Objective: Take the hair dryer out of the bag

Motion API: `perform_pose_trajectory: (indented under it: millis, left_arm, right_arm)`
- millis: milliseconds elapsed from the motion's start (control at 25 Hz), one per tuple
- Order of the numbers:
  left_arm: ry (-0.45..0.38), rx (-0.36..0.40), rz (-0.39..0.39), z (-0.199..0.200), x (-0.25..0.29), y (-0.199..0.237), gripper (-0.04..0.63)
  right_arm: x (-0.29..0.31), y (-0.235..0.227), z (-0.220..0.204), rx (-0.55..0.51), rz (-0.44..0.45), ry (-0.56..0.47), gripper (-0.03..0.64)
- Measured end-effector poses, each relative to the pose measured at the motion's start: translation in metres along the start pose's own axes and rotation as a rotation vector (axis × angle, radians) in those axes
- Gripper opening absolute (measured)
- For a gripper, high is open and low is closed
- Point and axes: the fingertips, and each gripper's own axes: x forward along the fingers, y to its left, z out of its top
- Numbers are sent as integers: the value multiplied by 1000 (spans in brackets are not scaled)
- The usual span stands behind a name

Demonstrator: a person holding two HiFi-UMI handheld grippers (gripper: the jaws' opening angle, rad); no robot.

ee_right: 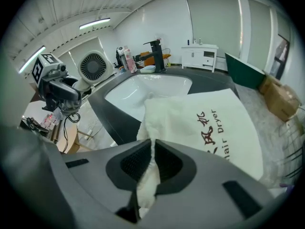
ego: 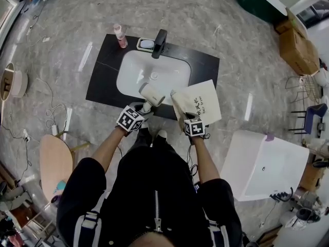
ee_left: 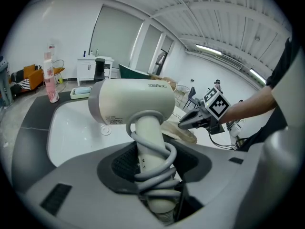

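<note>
A cream hair dryer (ego: pixel 151 94) with a grey cord wound round its handle is held over the front edge of the white sink. My left gripper (ego: pixel 144 108) is shut on its handle (ee_left: pixel 151 161), and the dryer body (ee_left: pixel 133 101) stands above the jaws. The cream cloth bag (ego: pixel 199 102) with dark lettering lies flat on the dark counter to the right of the basin. My right gripper (ego: pixel 188 120) is shut on a pinch of the bag's near edge (ee_right: pixel 151 173). In the right gripper view the dryer's rear grille (ee_right: pixel 94 67) shows at the left, outside the bag (ee_right: pixel 214 125).
A black counter (ego: pixel 103 81) holds a white basin (ego: pixel 134 72), a black tap (ego: pixel 159 42), a soap dish (ego: pixel 146 45) and a pink bottle (ego: pixel 121 35). A white box (ego: pixel 264 164) stands at my right, a round wooden stool (ego: pixel 55 163) at my left. Cardboard boxes (ego: pixel 298 48) sit far right.
</note>
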Motion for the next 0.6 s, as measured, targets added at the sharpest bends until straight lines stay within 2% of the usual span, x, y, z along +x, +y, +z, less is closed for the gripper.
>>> perform_pose_trajectory:
  millis: [200,600]
  left_arm:
    - [-15,-7,0,3,-5,-4,225]
    - [-72,-39,26,12,-24,-1,227]
  right_arm:
    - [4,0,-12,8,1,20,37]
    - [14,7,-10,2,-6,93,55]
